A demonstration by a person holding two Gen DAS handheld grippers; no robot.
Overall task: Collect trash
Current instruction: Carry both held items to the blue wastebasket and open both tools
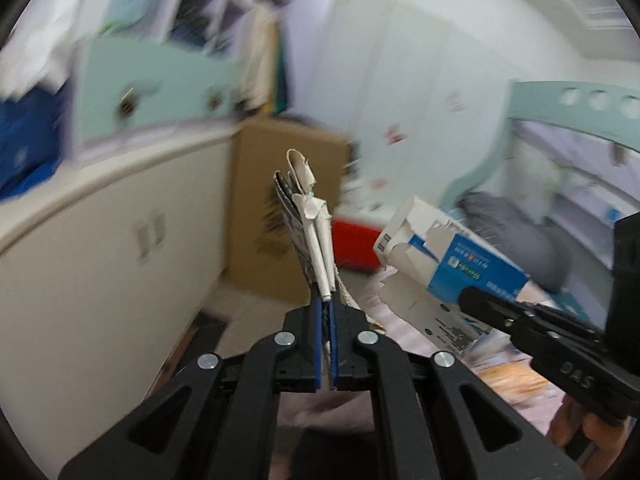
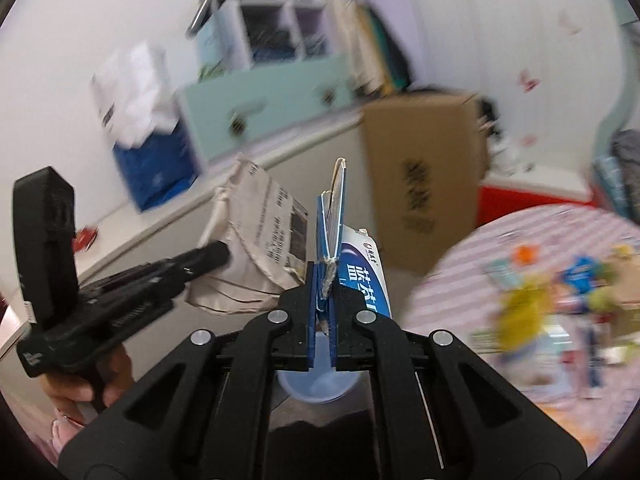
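Note:
In the left wrist view my left gripper (image 1: 326, 304) is shut on a folded, crumpled newspaper (image 1: 316, 224) that stands up from the blue pads. To its right, my right gripper (image 1: 492, 308) holds a torn blue-and-white carton (image 1: 468, 260) in the air. In the right wrist view the right gripper (image 2: 325, 280) is shut on that carton (image 2: 366, 280), seen edge-on. At the left of this view, the left gripper (image 2: 208, 258) carries the newspaper (image 2: 260, 236). A hand (image 2: 80, 392) grips its handle.
A tall cardboard box (image 2: 424, 176) stands against the wall, with a red box (image 1: 356, 244) beside it. A round table with a pink striped cloth (image 2: 460, 280) carries several blurred bits of litter. A pale blue round container (image 2: 320, 386) sits under the right gripper. White cabinet (image 1: 100, 240) at left.

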